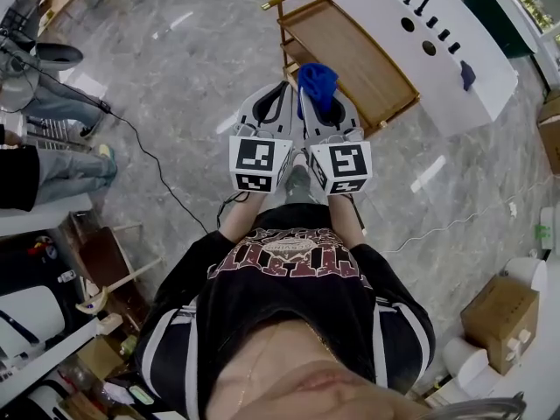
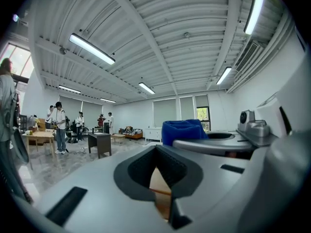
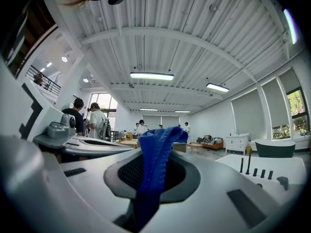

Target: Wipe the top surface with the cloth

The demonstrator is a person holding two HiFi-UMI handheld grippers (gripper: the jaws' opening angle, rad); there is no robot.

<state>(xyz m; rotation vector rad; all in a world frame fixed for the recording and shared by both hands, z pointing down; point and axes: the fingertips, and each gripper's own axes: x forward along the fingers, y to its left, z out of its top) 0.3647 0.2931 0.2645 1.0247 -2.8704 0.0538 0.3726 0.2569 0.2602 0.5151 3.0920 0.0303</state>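
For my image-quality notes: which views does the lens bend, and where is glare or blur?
Head view: strong fisheye; the floor curves and carries pale light streaks. Left gripper view: black corners, bowed ceiling, burnt-out ceiling lamp. Right gripper view: same bowing; the blue cloth blurs toward the lens.

Right gripper [image 3: 146,198] clamped on blue cloth [image 3: 154,164], white counter [image 3: 262,166] beyond

**Counts, scene seen from above.** Tongs, 2: left tongs [image 2: 158,166] and right tongs [image 3: 151,169]. Marker cubes, 2: left cube [image 1: 262,163], right cube [image 1: 344,166], one on each tongs. Blue cloth [image 1: 317,81], 1. Wooden trolley [image 1: 354,55], 1, at 1 o'clock. White table [image 1: 477,38], 1, at 2 o'clock. Cardboard boxes, 2: near box [image 1: 499,315] at 4 o'clock, far box [image 1: 551,134] at 3 o'clock.
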